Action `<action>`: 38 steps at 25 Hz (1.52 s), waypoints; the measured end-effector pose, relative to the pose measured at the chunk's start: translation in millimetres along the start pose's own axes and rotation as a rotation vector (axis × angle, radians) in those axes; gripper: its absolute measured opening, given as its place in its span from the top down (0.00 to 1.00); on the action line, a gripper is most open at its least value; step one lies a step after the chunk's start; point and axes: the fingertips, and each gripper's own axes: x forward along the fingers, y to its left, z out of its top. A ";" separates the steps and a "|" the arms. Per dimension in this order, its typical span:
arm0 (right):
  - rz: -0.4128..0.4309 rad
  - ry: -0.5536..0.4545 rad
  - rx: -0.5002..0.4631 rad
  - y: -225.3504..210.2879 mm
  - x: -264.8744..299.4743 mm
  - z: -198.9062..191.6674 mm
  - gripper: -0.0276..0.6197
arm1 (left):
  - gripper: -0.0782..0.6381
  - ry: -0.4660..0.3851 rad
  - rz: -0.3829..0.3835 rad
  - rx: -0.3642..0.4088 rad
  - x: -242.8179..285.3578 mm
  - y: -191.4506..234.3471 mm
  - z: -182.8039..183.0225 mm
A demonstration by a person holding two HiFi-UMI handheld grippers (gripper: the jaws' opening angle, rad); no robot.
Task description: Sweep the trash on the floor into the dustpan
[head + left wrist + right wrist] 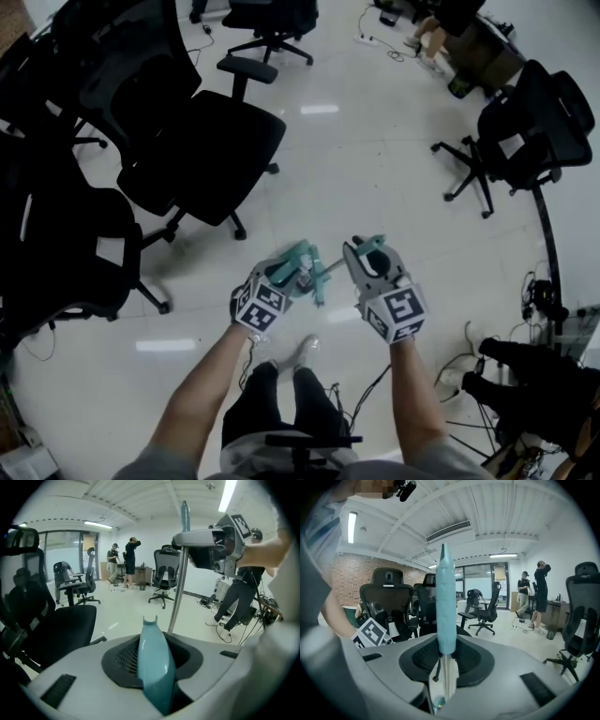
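Observation:
My left gripper (298, 270) is shut on a short teal handle (153, 666) with a notched tip, which sticks up between its jaws; what the handle belongs to is hidden. My right gripper (368, 251) is shut on a pole with a teal grip (445, 603) over a metal shaft (444, 682). In the left gripper view that pole (179, 578) stands upright with the right gripper (210, 545) clamped near its top. Both grippers are held close together, waist-high, over the white floor (375, 159). No trash, dustpan body or broom head shows in any view.
Black office chairs stand to the left (202, 150) and at the right (525, 131). Cables and a dark heap (525, 375) lie by my right side. Two people (534, 592) stand far off near a desk, with more chairs (164, 576) around them.

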 end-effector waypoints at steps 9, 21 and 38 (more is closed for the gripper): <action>-0.039 0.011 0.026 31.3 -18.7 -19.4 0.84 | 0.73 -0.019 -0.014 -0.025 -7.1 -9.2 -21.6; -0.002 0.030 0.024 52.9 -11.8 -21.9 0.84 | 0.73 -0.007 -0.018 -0.041 -10.3 -6.5 -25.8; -0.033 0.052 0.020 51.3 -9.6 -13.8 0.84 | 0.68 0.013 -0.081 -0.068 -16.4 1.0 -18.3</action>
